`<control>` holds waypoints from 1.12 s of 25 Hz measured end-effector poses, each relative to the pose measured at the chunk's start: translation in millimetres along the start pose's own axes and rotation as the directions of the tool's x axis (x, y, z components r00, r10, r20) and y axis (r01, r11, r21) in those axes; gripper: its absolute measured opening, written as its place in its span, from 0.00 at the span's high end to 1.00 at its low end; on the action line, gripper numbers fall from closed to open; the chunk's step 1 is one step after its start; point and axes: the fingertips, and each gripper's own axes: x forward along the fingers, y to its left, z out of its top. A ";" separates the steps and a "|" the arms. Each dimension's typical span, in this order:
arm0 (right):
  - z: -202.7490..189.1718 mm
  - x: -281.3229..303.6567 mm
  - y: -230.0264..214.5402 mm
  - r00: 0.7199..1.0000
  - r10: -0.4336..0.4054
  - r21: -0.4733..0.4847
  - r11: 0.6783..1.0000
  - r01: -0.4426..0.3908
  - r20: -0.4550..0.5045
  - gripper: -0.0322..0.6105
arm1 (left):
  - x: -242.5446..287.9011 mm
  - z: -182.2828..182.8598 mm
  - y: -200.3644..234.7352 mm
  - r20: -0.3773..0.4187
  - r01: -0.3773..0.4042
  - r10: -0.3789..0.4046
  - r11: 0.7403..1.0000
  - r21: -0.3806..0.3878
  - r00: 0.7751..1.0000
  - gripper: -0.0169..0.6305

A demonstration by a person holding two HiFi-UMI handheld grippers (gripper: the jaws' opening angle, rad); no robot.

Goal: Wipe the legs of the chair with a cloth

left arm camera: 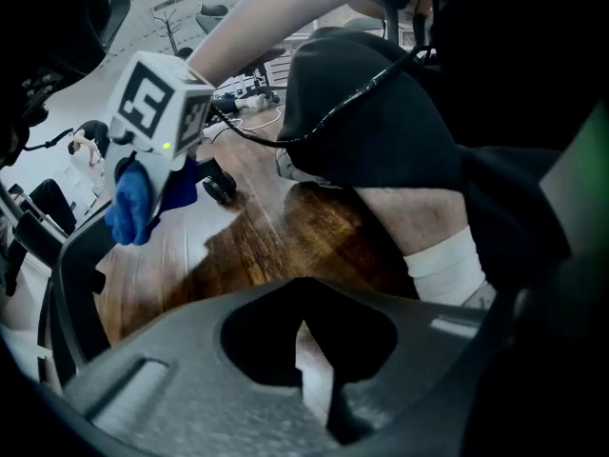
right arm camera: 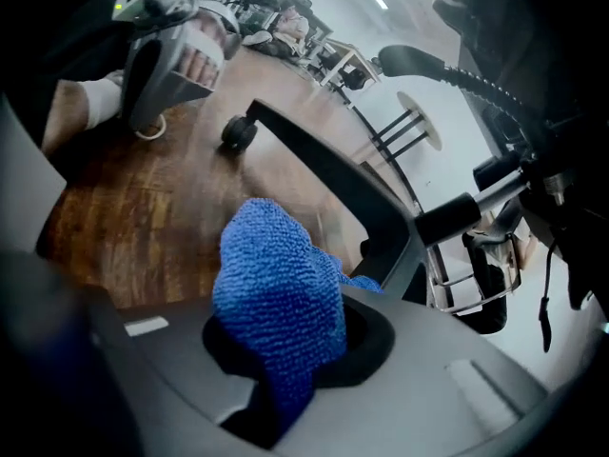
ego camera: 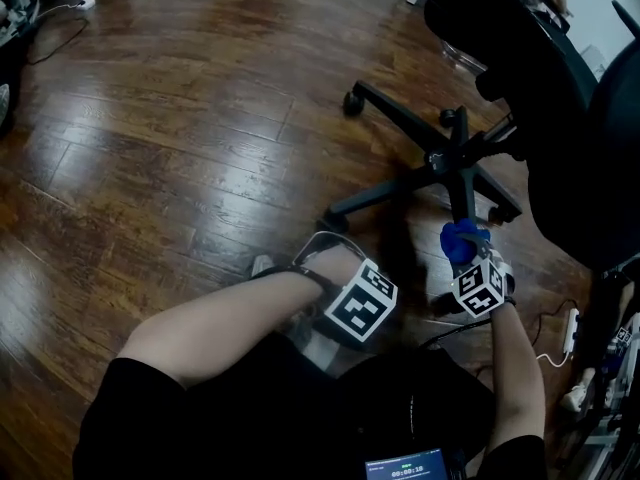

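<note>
— Since the blue cloth (right arm camera: 281, 298) is sitting bunched up in the right gripper (right arm camera: 285, 365), with the jaws clamping down on a fold of it, I'm guessing the wad is working as a pad for the chair legs (ego camera: 420, 173)? It's hanging right at the leg pointing toward the person, close to the centre post.

— Yeah, that's how I'm reading it too. In the right gripper view the lump is sticking out ahead of the jaws. Its lower edge is looking like it's touching the black leg (right arm camera: 328, 174), though I can't say it's actually pressing. Bunching it like that is probably giving a thicker wiping face, just my guess.

— How's the cloth itself looking?

— Nubbly, loopy weave, bright blue, looking soft. The legs are showing plain black, spreading out in a star, with a caster (right arm camera: 238, 133) at the tips I can see.

— And the other hand?

— The left gripper (left arm camera: 314, 350) is sitting low over the wooden floor (ego camera: 180, 118), beside the person's knee and well apart from the chair base. Its jaws are resting together with nothing between them. I'm thinking it's just parking out of the way. The person is sitting or crouching down low, which is putting both tools at leg height.
</note>
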 end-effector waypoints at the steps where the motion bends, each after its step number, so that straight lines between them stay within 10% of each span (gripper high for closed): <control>1: 9.3 8.7 -15.8 1.000 -0.024 -0.002 1.000 0.024 0.010 0.85 | -0.2 -2.3 1.9 0.005 -0.002 0.002 1.000 -0.005 1.000 0.97; 11: 59.1 40.9 -93.0 0.983 -0.145 0.025 0.989 0.143 0.115 0.85 | 8.2 -11.2 6.8 0.048 0.022 -0.020 0.999 -0.047 0.999 0.97; 28: -53.5 -57.2 87.3 0.988 0.146 0.094 0.984 -0.149 0.046 0.85 | -19.1 -23.6 15.4 -0.075 -0.105 0.098 0.990 -0.094 0.992 0.97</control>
